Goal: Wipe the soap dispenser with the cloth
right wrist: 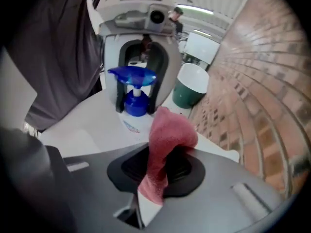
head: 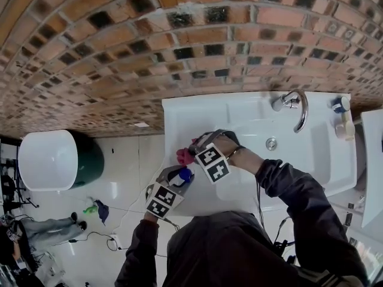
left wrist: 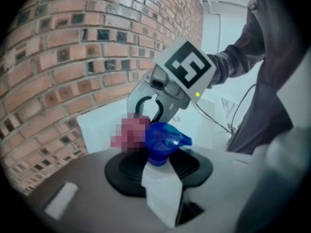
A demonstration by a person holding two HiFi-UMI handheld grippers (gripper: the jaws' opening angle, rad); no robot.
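Left gripper view shows my left tool pinching the soap dispenser between its jaws, my right tool pinching the cloth just beside its top, so wiping looks barely begun.

Counted at the wash place:

- Two grippers: left gripper and right gripper, with one marker cube on each.
- One soap dispenser, blue-topped.
- One cloth, pink.
- One basin, with one faucet and one drain.
- Two small items at its right corner: one blue-capped container and one pale container.
- One green bin under one white lid.
- One bystander, lower left.
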